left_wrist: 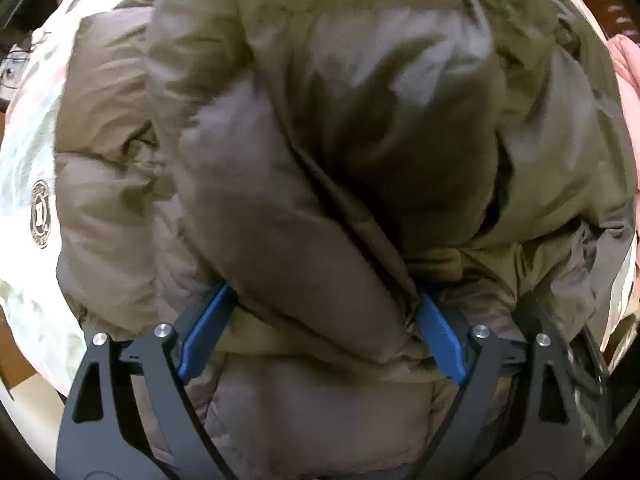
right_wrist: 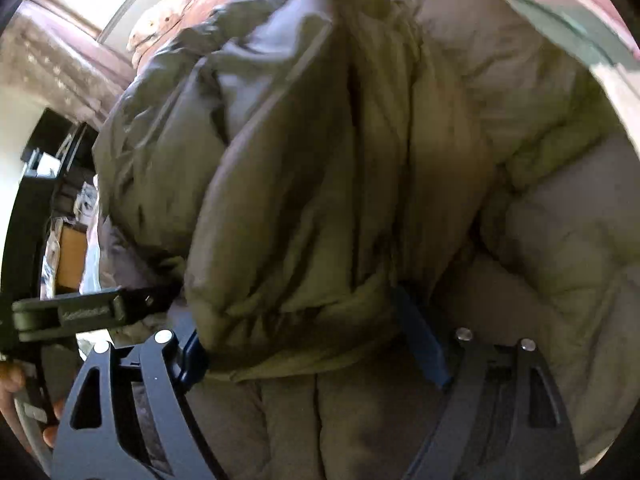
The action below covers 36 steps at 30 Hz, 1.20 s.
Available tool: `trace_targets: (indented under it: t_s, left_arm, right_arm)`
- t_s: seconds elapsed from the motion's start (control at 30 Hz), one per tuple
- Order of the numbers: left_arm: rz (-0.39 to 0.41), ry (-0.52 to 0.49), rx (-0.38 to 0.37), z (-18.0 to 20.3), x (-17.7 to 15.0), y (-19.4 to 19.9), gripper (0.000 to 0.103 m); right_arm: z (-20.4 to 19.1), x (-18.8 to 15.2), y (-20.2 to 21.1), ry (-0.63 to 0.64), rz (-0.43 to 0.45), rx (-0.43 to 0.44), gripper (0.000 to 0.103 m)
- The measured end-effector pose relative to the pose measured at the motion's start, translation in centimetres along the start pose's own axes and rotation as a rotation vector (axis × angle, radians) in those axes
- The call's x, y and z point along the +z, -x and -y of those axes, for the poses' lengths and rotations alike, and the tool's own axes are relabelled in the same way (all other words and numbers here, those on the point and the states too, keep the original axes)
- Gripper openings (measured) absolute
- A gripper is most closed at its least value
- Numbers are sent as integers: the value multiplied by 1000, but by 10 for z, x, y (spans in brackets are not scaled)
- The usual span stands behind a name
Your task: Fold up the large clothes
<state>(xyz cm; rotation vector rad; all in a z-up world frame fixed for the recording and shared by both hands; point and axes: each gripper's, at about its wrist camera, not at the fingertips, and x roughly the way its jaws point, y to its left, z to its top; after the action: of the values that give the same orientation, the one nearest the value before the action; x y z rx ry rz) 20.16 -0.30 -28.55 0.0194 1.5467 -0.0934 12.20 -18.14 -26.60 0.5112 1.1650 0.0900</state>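
A large olive-brown puffer jacket (left_wrist: 320, 120) fills the left wrist view and also fills the right wrist view (right_wrist: 320, 140). My left gripper (left_wrist: 324, 304) has its blue fingers (left_wrist: 208, 332) wide apart, with a thick fold of the jacket bulging between them. My right gripper (right_wrist: 304, 328) stands the same way, its blue fingers (right_wrist: 424, 352) spread around a bunched roll of the jacket. The fingertips are buried in fabric in both views. Part of the other gripper (right_wrist: 68, 312) shows at the left of the right wrist view.
A pale floral bedsheet (left_wrist: 28, 152) lies under the jacket. Pink cloth (left_wrist: 628, 64) sits at the right edge. Dark furniture (right_wrist: 36, 208) and a cardboard box (right_wrist: 72, 256) stand to the left in the right wrist view.
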Motion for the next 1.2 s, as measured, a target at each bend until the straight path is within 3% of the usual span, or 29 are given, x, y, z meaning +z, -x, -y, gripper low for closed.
trace_targets:
  t_s: [0.17, 0.3, 0.33, 0.37, 0.43, 0.47, 0.67, 0.8, 0.87, 1.0, 1.13, 1.2]
  left_arm:
    - [101, -14, -14, -1, -10, 40, 88]
    - [171, 3, 61, -13, -6, 52, 88]
    - [154, 17, 66, -18, -3, 46, 83]
    - [136, 33, 56, -23, 0, 40, 66]
    - [86, 94, -21, -37, 9, 25, 53]
    - [69, 128, -47, -43, 14, 18, 51]
    - [68, 179, -53, -55, 36, -2, 53]
    - [64, 179, -59, -66, 45, -2, 54]
    - [57, 174, -43, -66, 39, 2, 63]
    - [66, 190, -65, -81, 37, 19, 64]
    - [129, 221, -35, -100, 41, 41, 61]
    - [110, 233, -51, -108, 43, 36, 63]
  right_arm:
    - [-7, 4, 33, 43, 89, 3, 82]
    - [-2, 7, 43, 19, 128, 23, 82]
    - [-4, 8, 43, 27, 140, 18, 82]
    - [-8, 11, 41, 40, 145, -3, 81]
    - [-16, 19, 28, 68, 125, -31, 68]
    - [-22, 22, 19, 83, 110, -45, 64]
    - [-28, 52, -36, 76, 58, -160, 64]
    - [-29, 57, -41, 102, 21, -168, 69]
    - [-25, 52, -28, 84, 15, -135, 69]
    - [-17, 42, 4, 29, 97, -76, 69]
    - [-44, 55, 38, 77, 278, -57, 69]
    - [-62, 71, 36, 113, 279, -56, 69]
